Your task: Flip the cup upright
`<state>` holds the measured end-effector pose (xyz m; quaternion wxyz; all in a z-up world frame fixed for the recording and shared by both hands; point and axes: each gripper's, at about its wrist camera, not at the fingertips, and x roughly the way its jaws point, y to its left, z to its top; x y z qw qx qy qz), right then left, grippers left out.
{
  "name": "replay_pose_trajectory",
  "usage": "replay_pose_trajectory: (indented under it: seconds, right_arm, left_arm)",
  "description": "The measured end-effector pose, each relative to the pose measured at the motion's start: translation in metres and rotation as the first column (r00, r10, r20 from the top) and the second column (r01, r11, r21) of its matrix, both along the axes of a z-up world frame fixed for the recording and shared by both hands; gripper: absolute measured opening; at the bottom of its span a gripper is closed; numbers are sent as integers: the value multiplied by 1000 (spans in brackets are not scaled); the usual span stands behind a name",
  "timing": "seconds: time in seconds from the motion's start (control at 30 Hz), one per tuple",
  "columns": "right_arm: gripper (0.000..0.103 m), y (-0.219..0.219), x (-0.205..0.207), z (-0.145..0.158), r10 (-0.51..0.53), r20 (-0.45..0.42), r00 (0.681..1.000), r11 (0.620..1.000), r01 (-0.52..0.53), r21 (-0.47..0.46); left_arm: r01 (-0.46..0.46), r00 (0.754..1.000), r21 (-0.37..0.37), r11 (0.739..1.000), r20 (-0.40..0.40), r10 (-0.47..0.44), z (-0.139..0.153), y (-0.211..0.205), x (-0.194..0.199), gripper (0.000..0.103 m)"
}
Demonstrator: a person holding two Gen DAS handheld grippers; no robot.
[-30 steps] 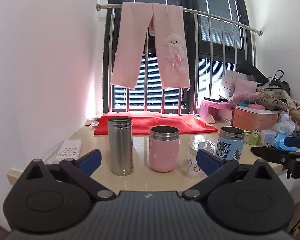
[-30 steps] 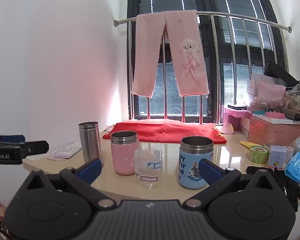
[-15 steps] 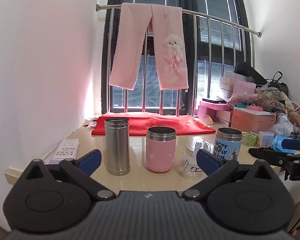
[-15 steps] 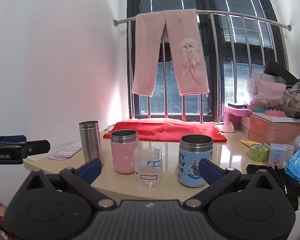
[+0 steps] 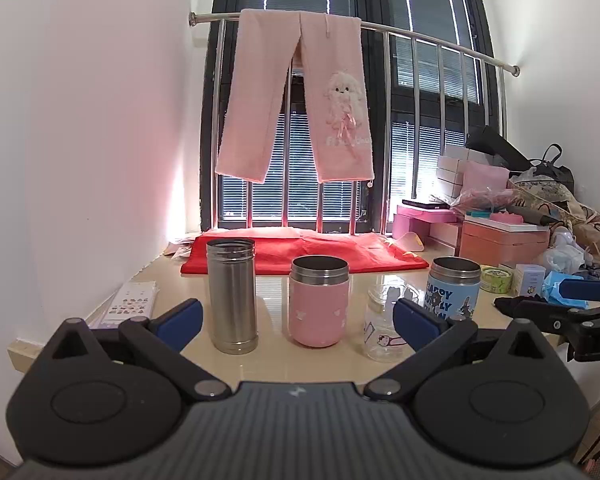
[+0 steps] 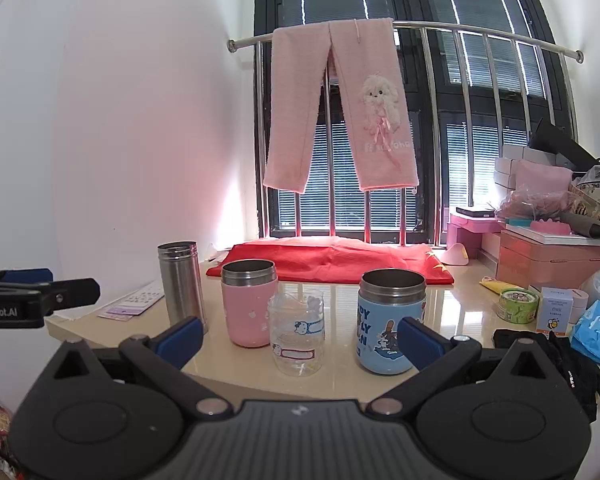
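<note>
Right wrist view: four cups are lined up along the front edge of the tabletop (image 6: pixel 452 300), namely a steel tumbler (image 6: pixel 181 282), a pink cup (image 6: pixel 249 302), a clear plastic cup (image 6: pixel 297 330) and a blue cartoon cup (image 6: pixel 390 322). All four are seen standing mouth-up, so the flipping is judged done. The right gripper (image 6: pixel 300 336) is held back, fingers spread and empty. The left gripper (image 5: pixel 296 318) is likewise held apart, gripping nothing.

Glossy beige counter (image 6: pixel 340 296) under four cups (image 6: pixel 391 322), perhaps
</note>
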<state>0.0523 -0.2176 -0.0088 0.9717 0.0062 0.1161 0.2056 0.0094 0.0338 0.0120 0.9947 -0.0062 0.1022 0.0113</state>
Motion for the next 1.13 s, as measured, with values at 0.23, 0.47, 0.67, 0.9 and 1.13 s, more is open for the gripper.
replay_pose_trajectory:
  seconds: [0.23,0.47,0.67,0.9,1.13]
  right_arm:
    - [103,-1,-1,0,-4,2,1000,1000,4,2]
    - [103,-1,-1,0,-4,2,1000,1000,4,2]
    - [103,-1,0,0,-7,3,1000,1000,7,3]
    - [103,-2,0,-1,-6,3,1000,1000,6,2]
    - [103,-2,-1,-1,-8,2,1000,1000,8,2]
  left_arm:
    - [0,1000,1,1000,-2,0,0,1,1,103]
    - [0,1000,0,1000,-6,0,-1,0,1,103]
    - [0,1000,0,1000,-7,0,-1,0,1,103]
    - [4,1000,-4,1000,-7,-4,-2,-1,1,103]
    - [2,1000,-12,1000,-7,-2,-2,-1,2,103]
